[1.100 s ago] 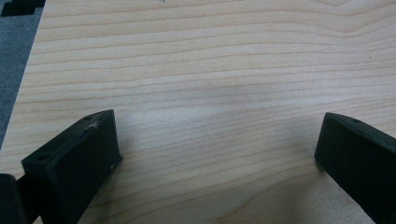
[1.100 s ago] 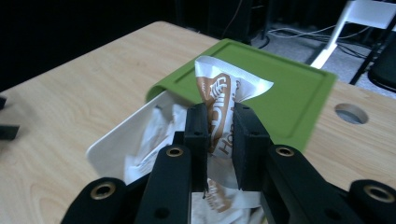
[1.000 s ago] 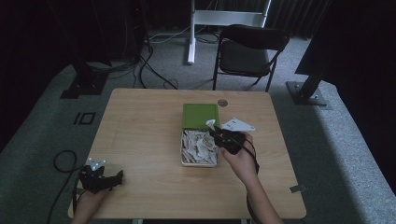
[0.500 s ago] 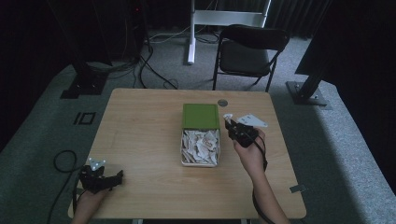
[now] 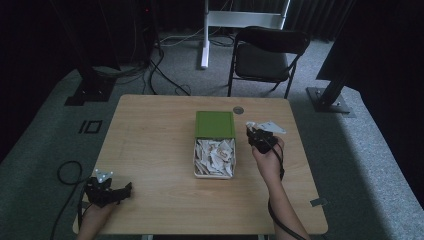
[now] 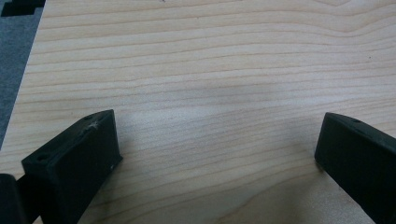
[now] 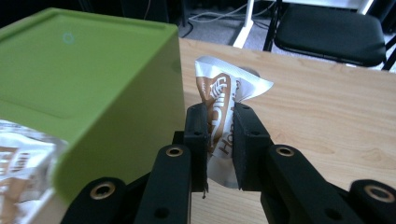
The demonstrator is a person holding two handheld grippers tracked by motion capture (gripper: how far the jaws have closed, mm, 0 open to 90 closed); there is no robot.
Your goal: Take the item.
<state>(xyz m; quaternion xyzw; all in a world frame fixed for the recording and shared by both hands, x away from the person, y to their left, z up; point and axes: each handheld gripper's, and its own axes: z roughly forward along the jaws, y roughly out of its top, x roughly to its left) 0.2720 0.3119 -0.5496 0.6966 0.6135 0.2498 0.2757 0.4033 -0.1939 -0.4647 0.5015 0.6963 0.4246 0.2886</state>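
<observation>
A white-and-brown packet [image 7: 223,112] stands pinched between the jaws of my right gripper [image 7: 219,122], which is shut on it. In the high view the right gripper [image 5: 256,135] hovers just right of the green box [image 5: 215,124], over the table. The open white tray [image 5: 195,167] in front of the box holds several similar packets [image 5: 215,156]. At the table's near left corner, my left gripper [image 5: 107,190] rests low over the wood; its jaws stand wide apart in the left gripper view [image 6: 215,154], nothing between them.
A small round disc [image 5: 238,110] lies on the wooden table [image 5: 150,140] behind the box. A black folding chair [image 5: 267,55] stands beyond the far edge, with cables and stand legs on the grey floor.
My right gripper has carried the packet out of the tray, moving right and away to a spot beside the green box. The left gripper has stayed put.
</observation>
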